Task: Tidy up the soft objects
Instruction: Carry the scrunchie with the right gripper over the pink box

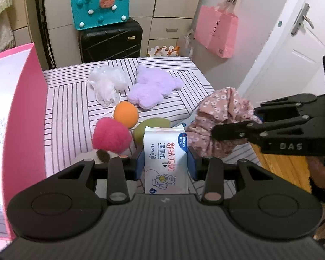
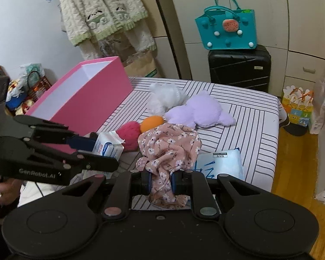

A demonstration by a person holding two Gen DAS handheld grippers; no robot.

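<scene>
Striped sheeting (image 2: 244,117), white with thin dark lines, covers the bed that fills both views. At its left stands a big pink box (image 2: 91,99), rigid, smooth-sided, open-topped and white inside. Beyond the bed a ribbed black suitcase (image 2: 238,69) carries a teal felt bag (image 2: 225,32).

A fluffy lilac plush (image 2: 199,110) lies mid-bed beside crinkled white plastic (image 1: 107,82). Nearer are a fuzzy red ball (image 1: 110,135) and a smooth orange ball (image 1: 125,114), touching.

Crumpled pink floral cloth (image 2: 169,149) is pinched between the right gripper's (image 2: 160,183) closed blue pads, bunching above them. The left gripper (image 1: 165,162) is clamped on a soft, glossy white wipes pack (image 1: 165,158), held upright near the box.
</scene>
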